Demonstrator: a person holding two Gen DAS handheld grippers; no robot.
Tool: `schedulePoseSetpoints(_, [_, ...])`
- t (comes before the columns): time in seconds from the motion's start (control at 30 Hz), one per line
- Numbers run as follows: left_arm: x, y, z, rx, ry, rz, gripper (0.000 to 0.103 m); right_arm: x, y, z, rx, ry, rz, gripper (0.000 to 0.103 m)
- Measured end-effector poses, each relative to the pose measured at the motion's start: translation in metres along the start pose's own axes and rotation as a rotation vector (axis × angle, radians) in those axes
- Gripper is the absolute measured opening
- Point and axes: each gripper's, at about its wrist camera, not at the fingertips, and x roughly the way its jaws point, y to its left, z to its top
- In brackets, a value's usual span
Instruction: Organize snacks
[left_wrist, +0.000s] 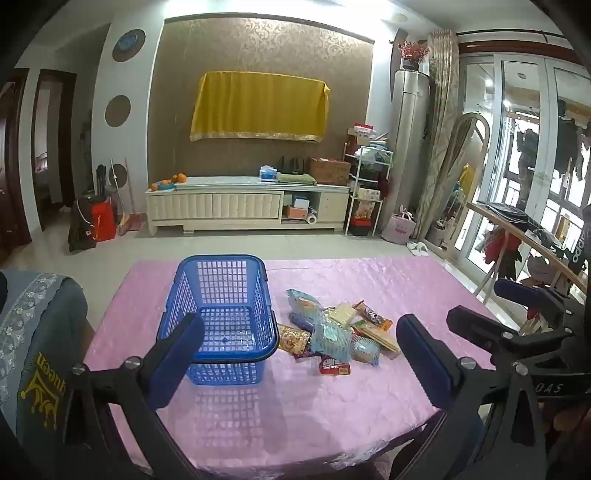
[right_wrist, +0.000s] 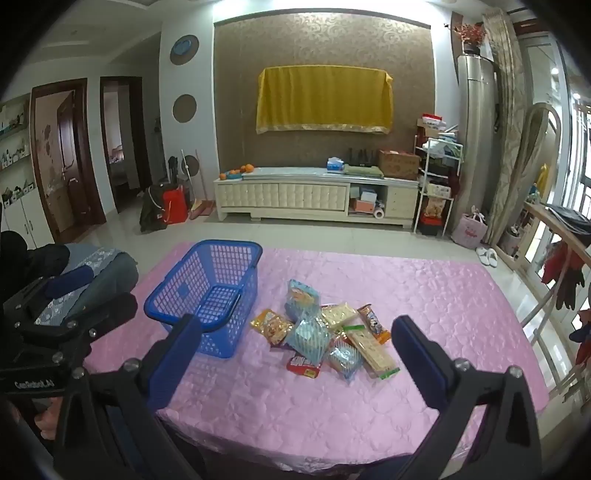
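Note:
An empty blue plastic basket (left_wrist: 221, 317) stands on the pink table, also in the right wrist view (right_wrist: 207, 295). To its right lies a pile of snack packets (left_wrist: 332, 332), seen too in the right wrist view (right_wrist: 325, 336): light blue bags, a red packet, a yellow bag, long wafer packs. My left gripper (left_wrist: 299, 354) is open and empty, held above the table's near edge with its left finger before the basket. My right gripper (right_wrist: 295, 354) is open and empty, just short of the pile. It also shows at the right of the left wrist view (left_wrist: 517, 310).
The pink tablecloth (right_wrist: 424, 295) covers the table. A grey cushioned chair back (left_wrist: 40, 332) stands at the table's left side. A wooden rack with clothes (left_wrist: 524, 236) stands to the right. A white TV cabinet (left_wrist: 247, 206) lines the far wall.

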Motion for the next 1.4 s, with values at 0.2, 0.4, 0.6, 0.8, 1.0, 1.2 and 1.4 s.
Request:
schedulePoseSetpoints(0.2, [0.0,0.0,-0.002,0.009,-0.001,0.007,0.103,-0.002,0.002,-0.001,-0.007,0.011,-0.008,0.103])
schedulePoseSetpoints(0.4, [0.001,-0.005,-0.008,0.018,-0.002,0.004,0.103,0.002,-0.003,-0.01,0.011,0.001,0.004,0.103])
schedulePoseSetpoints(0.6, [0.001,-0.004,-0.005,0.032,0.009,0.003,0.103,-0.003,-0.003,-0.007,0.013,0.001,0.008,0.103])
schedulePoseSetpoints(0.8, [0.0,-0.005,-0.005,0.033,0.009,0.008,0.103,-0.004,-0.003,0.0,0.013,0.016,0.024,0.103])
schedulePoseSetpoints(1.0, [0.0,-0.004,-0.005,0.031,0.012,0.003,0.103,-0.003,-0.002,0.0,0.014,0.02,0.027,0.103])
schedulePoseSetpoints(1.2, [0.0,-0.002,-0.005,0.031,0.018,-0.002,0.103,-0.003,0.0,-0.001,0.015,0.026,0.029,0.103])
schedulePoseSetpoints(1.4, [-0.001,-0.002,-0.004,0.031,0.019,-0.002,0.103,-0.003,0.0,-0.001,0.016,0.027,0.031,0.103])
